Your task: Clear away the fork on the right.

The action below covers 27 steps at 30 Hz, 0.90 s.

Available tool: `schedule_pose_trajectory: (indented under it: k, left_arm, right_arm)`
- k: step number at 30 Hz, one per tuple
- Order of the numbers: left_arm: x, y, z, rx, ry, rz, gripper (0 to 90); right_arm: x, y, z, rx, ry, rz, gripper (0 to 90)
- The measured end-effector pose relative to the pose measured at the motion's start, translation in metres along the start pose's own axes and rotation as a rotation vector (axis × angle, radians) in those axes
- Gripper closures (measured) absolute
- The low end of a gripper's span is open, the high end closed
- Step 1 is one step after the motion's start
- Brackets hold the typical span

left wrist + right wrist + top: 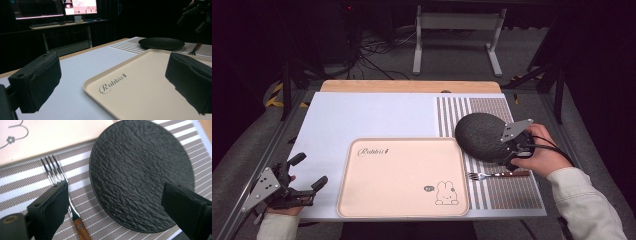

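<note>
Nearest the person, the left hand-held gripper (307,176) is held at the bench's (362,115) front left corner, jaws spread wide with nothing between them; through its own view the cream tray (150,82) is seen just ahead, bare. The tray is laid flat at the front middle of the bench, its rabbit drawing toward the near right corner.

Just right of the tray, on the striped placemat (512,192), a fork (497,175) with a wooden handle is lying, tines toward the tray. Beyond it the right hand-held gripper (510,156) is poised at the near right rim of the black plate (479,136), jaws parted, nothing gripped yet. In the right gripper view the plate (140,175) is framed between the open jaws, with the fork (57,175) beside the left jaw; contact with either cannot be told.

The plate is judged to be stiff and fairly heavy, probably ceramic or stone, so breakage is risked if it is dropped. Its rough, pebbled surface should give the pads some bite. A hold is best taken at the rim, one jaw over and one under the edge; with the plate lying flat on the mat, slipping a jaw beneath is expected to be the awkward part.
</note>
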<state>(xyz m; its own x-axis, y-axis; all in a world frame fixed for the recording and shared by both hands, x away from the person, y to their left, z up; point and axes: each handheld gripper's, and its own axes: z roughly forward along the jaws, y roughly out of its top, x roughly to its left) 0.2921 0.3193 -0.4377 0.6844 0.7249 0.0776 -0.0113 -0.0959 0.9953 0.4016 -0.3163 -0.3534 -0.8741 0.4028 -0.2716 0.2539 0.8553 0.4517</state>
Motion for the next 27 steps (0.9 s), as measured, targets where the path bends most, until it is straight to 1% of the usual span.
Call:
schedule_pose_trajectory:
  k: [1, 2, 3, 6, 10, 14, 16, 17, 19, 21, 22, 24, 27]
  left_arm:
    - [0.0, 0.0, 0.0, 0.0, 0.0, 0.0, 0.8]
    - [0.0, 0.0, 0.0, -0.001, -0.001, 0.001, 0.8]
    - [0.0, 0.0, 0.0, -0.001, 0.0, 0.0, 0.8]
    - [0.0, 0.0, 0.0, 0.001, 0.0, 0.0, 0.8]
    - [-0.001, 0.0, -0.001, 0.002, 0.0, 0.0, 0.8]
    - [0.0, 0.0, 0.0, 0.002, 0.0, -0.001, 0.8]
    - [0.0, 0.0, 0.0, 0.003, 0.0, 0.0, 0.8]
    - [-0.001, 0.0, 0.0, 0.004, 0.0, -0.001, 0.8]
    - [-0.001, 0.0, 0.0, 0.002, -0.001, -0.001, 0.8]
    - [0.0, 0.0, -0.001, 0.005, 0.001, -0.005, 0.8]
    - [0.0, 0.0, -0.001, 0.005, 0.0, -0.005, 0.8]
    - [0.0, 0.0, -0.001, 0.005, 0.001, -0.004, 0.8]
    - [0.0, 0.0, 0.0, 0.006, 0.001, -0.003, 0.8]
  right_arm:
    - [0.0, 0.0, 0.0, 0.0, 0.0, 0.0, 8.7]
    - [0.0, 0.0, 0.001, 0.012, 0.016, -0.004, 8.7]
    - [0.0, 0.0, 0.002, 0.032, 0.021, -0.011, 8.6]
    - [0.001, -0.001, 0.005, 0.057, 0.03, -0.017, 8.9]
    - [0.001, -0.005, 0.007, 0.105, 0.055, -0.04, 9.7]
    - [0.002, -0.007, 0.009, 0.123, 0.066, -0.042, 10.0]
    - [0.002, -0.007, 0.009, 0.15, 0.085, -0.05, 10.4]
    - [0.003, -0.008, 0.01, 0.151, 0.082, -0.048, 10.5]
    - [0.003, -0.009, 0.011, 0.165, 0.098, -0.052, 10.5]
    - [0.004, -0.01, 0.013, 0.187, 0.11, -0.055, 11.5]
    - [0.005, -0.01, 0.014, 0.195, 0.113, -0.065, 11.5]
    - [0.006, -0.011, 0.015, 0.209, 0.119, -0.064, 11.9]
    - [0.007, -0.012, 0.018, 0.23, 0.128, -0.093, 14.0]
